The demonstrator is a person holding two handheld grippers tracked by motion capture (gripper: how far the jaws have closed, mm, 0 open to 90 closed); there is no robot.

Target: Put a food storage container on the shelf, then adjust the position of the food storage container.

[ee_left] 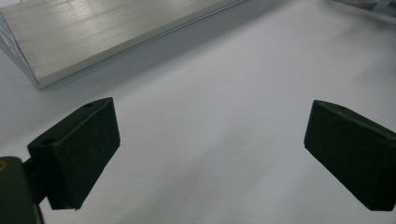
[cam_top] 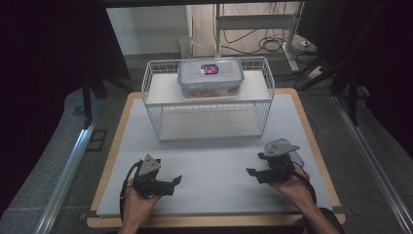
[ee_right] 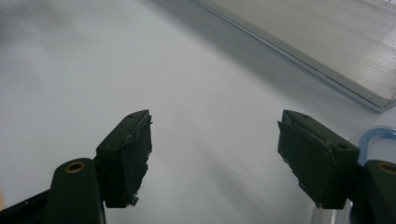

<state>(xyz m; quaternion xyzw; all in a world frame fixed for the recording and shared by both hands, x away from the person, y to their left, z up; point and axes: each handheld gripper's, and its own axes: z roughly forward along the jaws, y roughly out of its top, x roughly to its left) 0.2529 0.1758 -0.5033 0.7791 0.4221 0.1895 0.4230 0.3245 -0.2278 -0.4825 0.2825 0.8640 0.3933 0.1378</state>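
Observation:
A clear plastic food box [cam_top: 210, 78] with a blue-clipped lid and a red-and-blue label sits on the top shelf of a white wire rack [cam_top: 151, 92] at the back of the table. My left gripper [cam_top: 174, 184] rests low near the front left, held in a hand; its jaws are open [ee_left: 210, 144] over bare white tabletop. My right gripper [cam_top: 253, 165] is at the front right, also open [ee_right: 215, 144] with nothing between its jaws. A second clear, blue-rimmed container [cam_top: 296, 157] lies just behind and beside the right gripper, its edge [ee_right: 379, 136] showing by the right jaw.
The white mat [cam_top: 214, 161] covers a wood-edged table [cam_top: 109, 161]. The rack's lower shelf board [ee_left: 107, 32] [ee_right: 327, 42] lies ahead of both grippers. Beyond the table are a grey floor, metal rails and a desk frame with cables [cam_top: 272, 44].

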